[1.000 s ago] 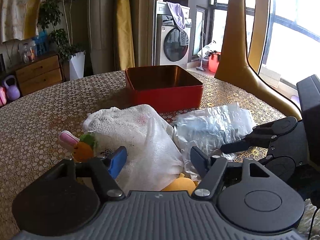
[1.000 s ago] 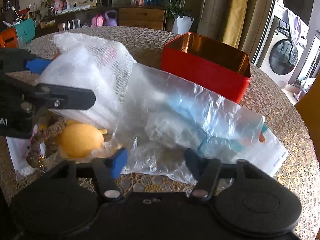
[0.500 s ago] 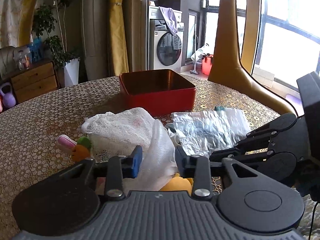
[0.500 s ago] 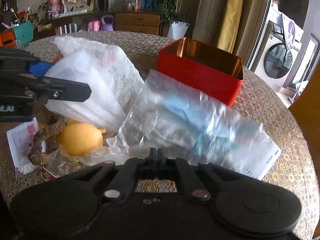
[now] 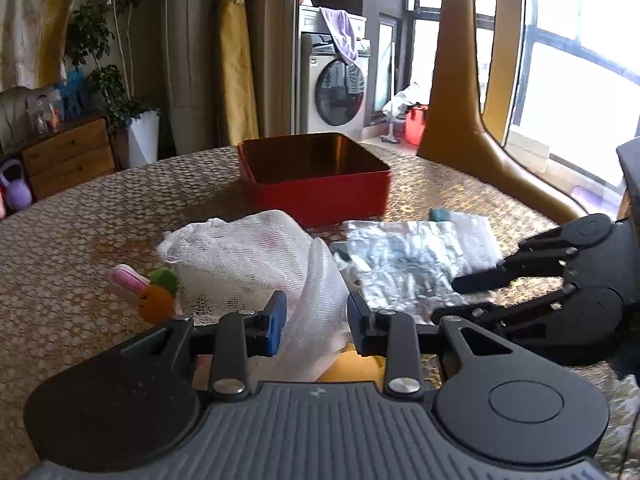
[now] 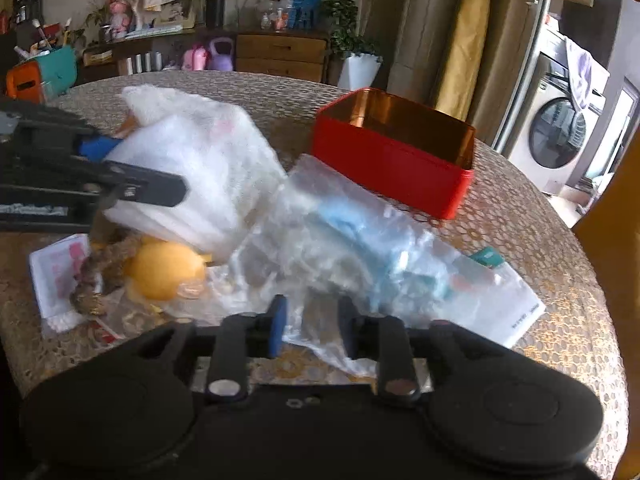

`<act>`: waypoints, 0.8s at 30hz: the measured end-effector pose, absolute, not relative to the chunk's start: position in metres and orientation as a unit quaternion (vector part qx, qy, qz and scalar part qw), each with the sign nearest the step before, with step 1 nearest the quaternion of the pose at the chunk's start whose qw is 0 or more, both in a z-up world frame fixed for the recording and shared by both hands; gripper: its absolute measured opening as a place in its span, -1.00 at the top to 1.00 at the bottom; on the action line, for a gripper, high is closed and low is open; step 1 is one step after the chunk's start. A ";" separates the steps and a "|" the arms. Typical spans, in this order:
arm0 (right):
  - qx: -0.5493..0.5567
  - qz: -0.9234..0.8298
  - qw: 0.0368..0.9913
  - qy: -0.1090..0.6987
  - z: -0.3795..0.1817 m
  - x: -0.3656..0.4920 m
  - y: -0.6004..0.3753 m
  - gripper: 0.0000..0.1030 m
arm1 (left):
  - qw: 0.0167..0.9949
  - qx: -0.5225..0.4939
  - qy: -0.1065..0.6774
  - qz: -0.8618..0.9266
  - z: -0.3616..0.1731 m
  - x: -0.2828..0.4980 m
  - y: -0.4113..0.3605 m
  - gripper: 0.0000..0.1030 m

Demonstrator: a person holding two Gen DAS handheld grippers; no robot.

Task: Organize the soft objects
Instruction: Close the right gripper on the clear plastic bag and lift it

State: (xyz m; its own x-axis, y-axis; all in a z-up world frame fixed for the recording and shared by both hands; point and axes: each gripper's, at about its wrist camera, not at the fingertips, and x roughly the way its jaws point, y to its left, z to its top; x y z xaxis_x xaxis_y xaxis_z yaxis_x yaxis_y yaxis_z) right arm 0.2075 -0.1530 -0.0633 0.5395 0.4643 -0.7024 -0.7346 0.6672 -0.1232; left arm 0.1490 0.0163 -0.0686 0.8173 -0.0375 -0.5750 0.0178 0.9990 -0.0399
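While left gripper point(image 5: 314, 328) straddles white mesh bag point(image 5: 248, 264) unclenched, right gripper point(image 6: 310, 330) brackets clear plastic bag point(image 6: 360, 248), neither pinched yet, red tin point(image 6: 394, 160) likely destination.

no legible text, small print on white paper sheet point(image 6: 524, 316) (too blurred to read)

Glossy red tin point(image 5: 316, 188), white gauze cloth point(image 5: 256, 264)

right tool point(image 6: 308, 330) popped partway open again after clamping shut, clear plastic bag point(image 6: 360, 248) edge between its fingers, left tool point(image 5: 316, 328) gap a bit wider around the white mesh bag point(image 5: 256, 264)
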 end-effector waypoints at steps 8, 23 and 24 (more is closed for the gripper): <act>-0.193 0.324 0.870 0.318 -0.053 0.239 -0.173 -0.18 | 0.954 -0.026 0.298 -0.030 -0.067 0.150 0.017 -0.37; -0.185 0.309 0.875 0.324 -0.056 0.247 -0.187 -0.40 | 0.943 -0.066 0.319 -0.068 -0.065 0.154 0.016 -0.54; -0.185 0.308 0.874 0.326 -0.056 0.248 -0.186 -0.42 | 0.942 -0.070 0.321 -0.073 -0.066 0.155 0.016 -0.54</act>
State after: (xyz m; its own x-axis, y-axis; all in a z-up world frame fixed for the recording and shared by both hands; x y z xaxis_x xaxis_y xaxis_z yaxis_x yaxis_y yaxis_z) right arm 0.2481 -0.1864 -0.0561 0.5981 0.4184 -0.6835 -0.6596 0.7414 -0.1233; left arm 0.1553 0.0161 -0.0659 0.7828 -0.1820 -0.5950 0.0916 0.9796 -0.1791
